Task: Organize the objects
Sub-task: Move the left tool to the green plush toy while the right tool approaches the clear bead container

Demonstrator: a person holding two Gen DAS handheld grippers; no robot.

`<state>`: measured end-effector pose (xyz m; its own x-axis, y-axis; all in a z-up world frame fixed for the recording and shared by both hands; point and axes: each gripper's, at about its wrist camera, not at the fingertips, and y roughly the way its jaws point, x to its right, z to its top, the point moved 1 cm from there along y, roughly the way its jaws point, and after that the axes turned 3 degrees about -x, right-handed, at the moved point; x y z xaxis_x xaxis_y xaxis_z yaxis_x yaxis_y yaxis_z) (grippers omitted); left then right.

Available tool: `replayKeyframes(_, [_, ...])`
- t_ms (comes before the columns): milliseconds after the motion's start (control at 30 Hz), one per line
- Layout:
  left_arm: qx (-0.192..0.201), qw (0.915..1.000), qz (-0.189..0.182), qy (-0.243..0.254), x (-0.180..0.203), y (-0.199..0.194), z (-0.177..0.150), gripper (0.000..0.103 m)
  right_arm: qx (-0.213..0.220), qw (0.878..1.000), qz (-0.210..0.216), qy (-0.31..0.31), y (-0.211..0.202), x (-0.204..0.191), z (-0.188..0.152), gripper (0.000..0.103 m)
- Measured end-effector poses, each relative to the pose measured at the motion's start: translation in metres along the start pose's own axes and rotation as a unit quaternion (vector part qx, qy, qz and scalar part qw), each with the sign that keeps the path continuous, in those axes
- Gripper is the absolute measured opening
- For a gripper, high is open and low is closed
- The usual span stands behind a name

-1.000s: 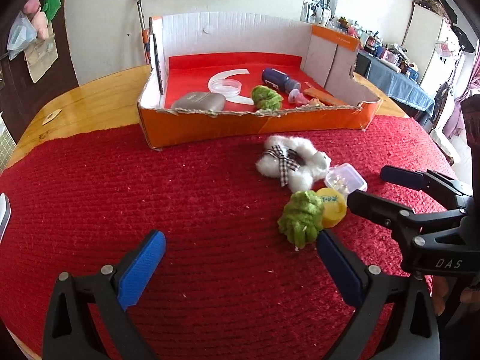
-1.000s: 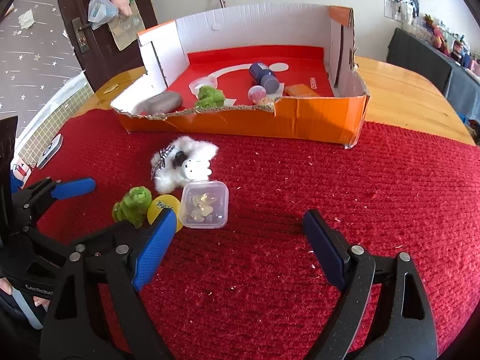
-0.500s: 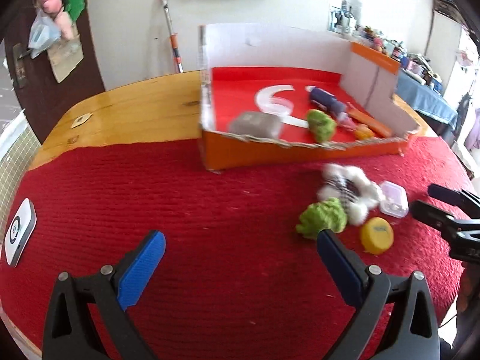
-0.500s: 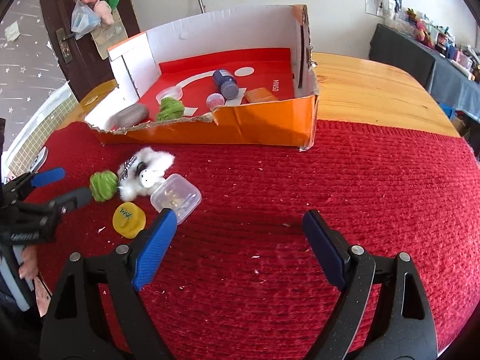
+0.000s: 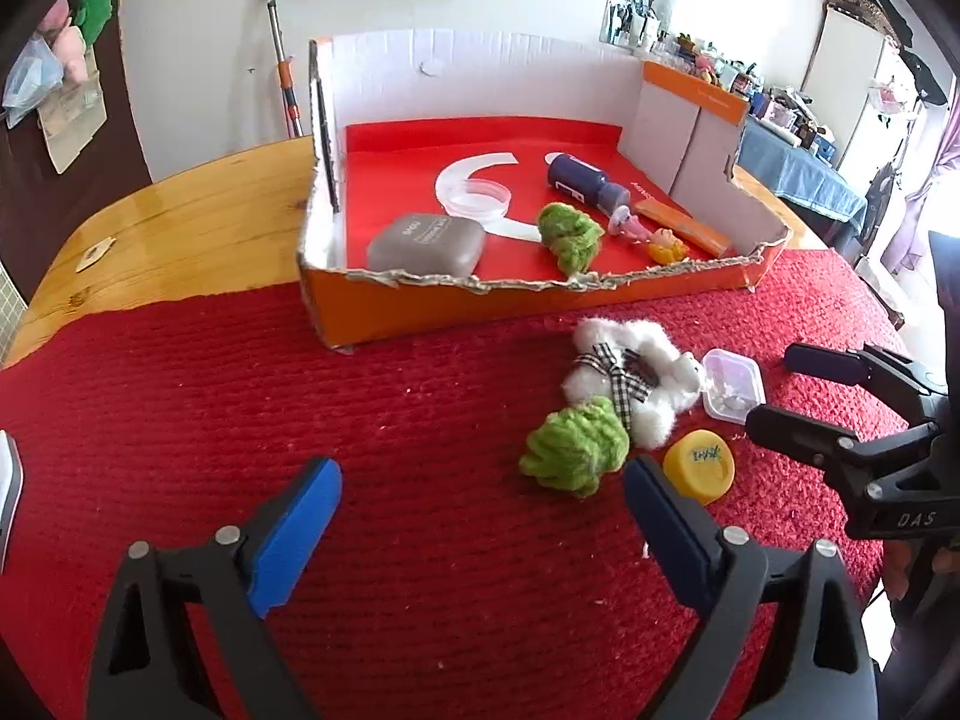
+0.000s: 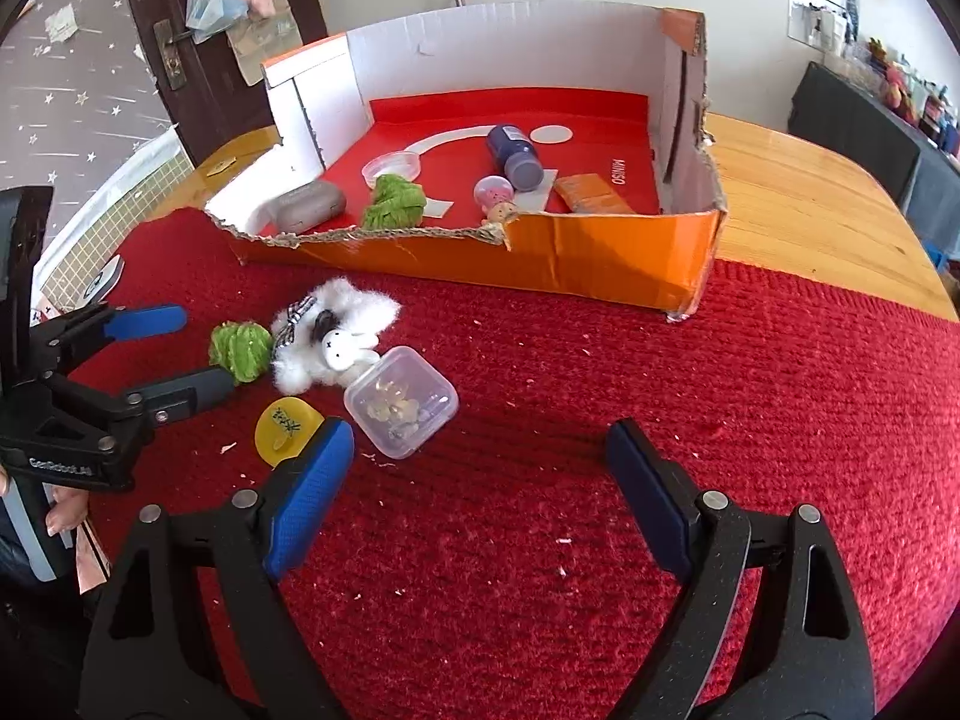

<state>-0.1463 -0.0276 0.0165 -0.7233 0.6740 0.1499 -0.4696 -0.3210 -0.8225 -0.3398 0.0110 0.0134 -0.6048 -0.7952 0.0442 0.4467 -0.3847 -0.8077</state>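
On the red mat [image 5: 180, 420], seen from the left wrist, the left gripper [image 5: 483, 501] has nothing between its blue pads, and the jaws are closing a little. The loose green yarn ball [image 5: 573, 447] lies just ahead, right of the gap, touching the white plush toy [image 5: 630, 378]; the yellow cap [image 5: 699, 465] and small clear box [image 5: 732, 384] sit just beside them. I'd say the ball is the likely pick: shift right to centre it between the pads, sink, and close without snagging the plush, then carry it to the orange box [image 5: 540, 300]. The right gripper [image 5: 798, 390] is cut off by the frame's edge.

From the right wrist, the right gripper [image 6: 480, 474] stands wide apart over bare mat, with the clear box just off its left pad. Its contents are too small to name. The cap's marking is unreadable.
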Motion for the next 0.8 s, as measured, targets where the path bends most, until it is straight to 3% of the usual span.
replayKeyframes(400, [-0.001, 0.9999, -0.010, 0.005, 0.002, 0.009, 0.004, 0.090, -0.002, 0.999, -0.010, -0.040, 0.009, -0.015, 0.006, 0.087])
replayKeyframes(500, [0.005, 0.9998, -0.014, 0.009, 0.005, 0.008, 0.003, 0.083, 0.002, 0.998, -0.012, -0.054, 0.010, -0.020, 0.006, 0.085])
replayKeyframes(800, [0.013, 0.9991, -0.033, 0.023, 0.015, 0.004, 0.000, 0.058, 0.004, 0.997, -0.012, -0.073, 0.010, -0.027, 0.004, 0.065])
